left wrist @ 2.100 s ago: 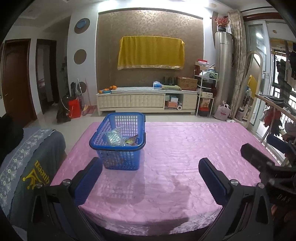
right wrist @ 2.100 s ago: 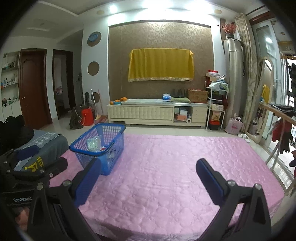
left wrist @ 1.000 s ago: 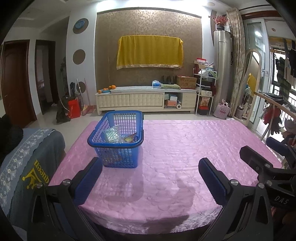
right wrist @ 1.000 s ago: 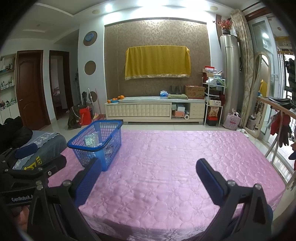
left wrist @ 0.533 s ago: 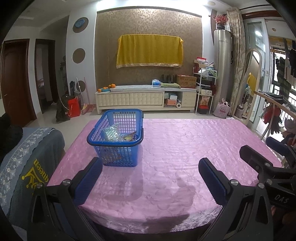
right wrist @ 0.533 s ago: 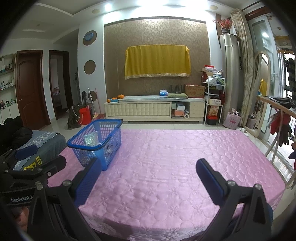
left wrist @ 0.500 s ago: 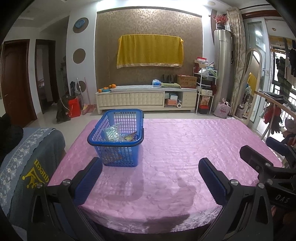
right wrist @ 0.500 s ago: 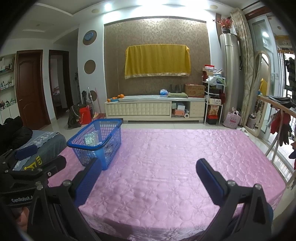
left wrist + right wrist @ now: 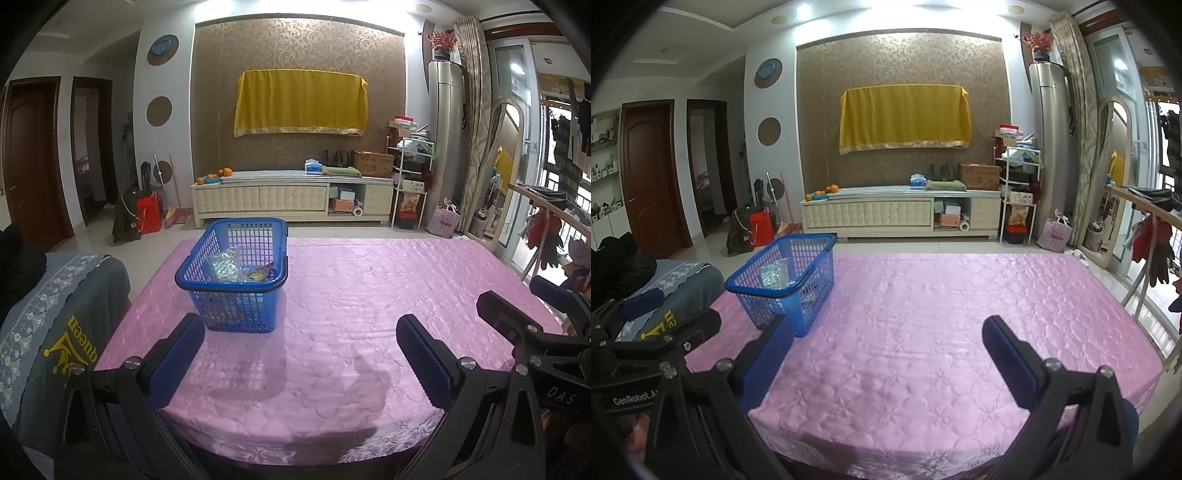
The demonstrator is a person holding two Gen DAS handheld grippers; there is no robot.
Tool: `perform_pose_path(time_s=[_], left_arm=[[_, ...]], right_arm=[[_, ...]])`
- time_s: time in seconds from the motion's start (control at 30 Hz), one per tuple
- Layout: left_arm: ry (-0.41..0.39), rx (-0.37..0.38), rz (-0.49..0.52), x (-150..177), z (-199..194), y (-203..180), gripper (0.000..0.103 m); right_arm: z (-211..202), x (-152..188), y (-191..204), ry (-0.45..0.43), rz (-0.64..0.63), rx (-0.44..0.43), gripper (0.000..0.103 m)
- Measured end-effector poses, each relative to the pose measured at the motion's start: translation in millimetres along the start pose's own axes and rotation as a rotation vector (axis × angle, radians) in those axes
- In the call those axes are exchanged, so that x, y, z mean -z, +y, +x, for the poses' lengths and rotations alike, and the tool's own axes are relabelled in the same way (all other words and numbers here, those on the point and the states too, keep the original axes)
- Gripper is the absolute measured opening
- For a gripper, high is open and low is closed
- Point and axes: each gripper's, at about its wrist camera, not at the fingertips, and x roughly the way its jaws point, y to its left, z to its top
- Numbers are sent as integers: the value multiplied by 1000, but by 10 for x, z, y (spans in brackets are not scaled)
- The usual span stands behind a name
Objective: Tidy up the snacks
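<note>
The pink quilted cloth-covered table [image 9: 369,295] lies bare from the basket across to its right edge, with wide free room at the near edge too. The left gripper [image 9: 301,354] hangs over the near edge, its blue-padded jaws spread wide and holding nothing; the right gripper [image 9: 886,350] is likewise wide apart and empty. The blue plastic lattice basket [image 9: 236,275] stands upright near the table's left edge, with clear and coloured snack packets [image 9: 240,267] lying inside
</note>
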Motion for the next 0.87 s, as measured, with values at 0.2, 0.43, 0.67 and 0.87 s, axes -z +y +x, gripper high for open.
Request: perform_pose_path(time_s=[0.2,0.43,0.67,0.87], left_arm=[[1,0,1,2,3,1,103],[-3,4,-2,2,-19,-7,103],[-1,11,-9,2,-31,-7,103],[-6,11,-8,-2,-39,-16,103]], right_arm=[[-7,1,4,-1,-1,1,103],[-23,-9,3,-6,0,3,103],[-37,-18,5,-6,-1,5,103],[-37,-18,15,-6,2,8,103]])
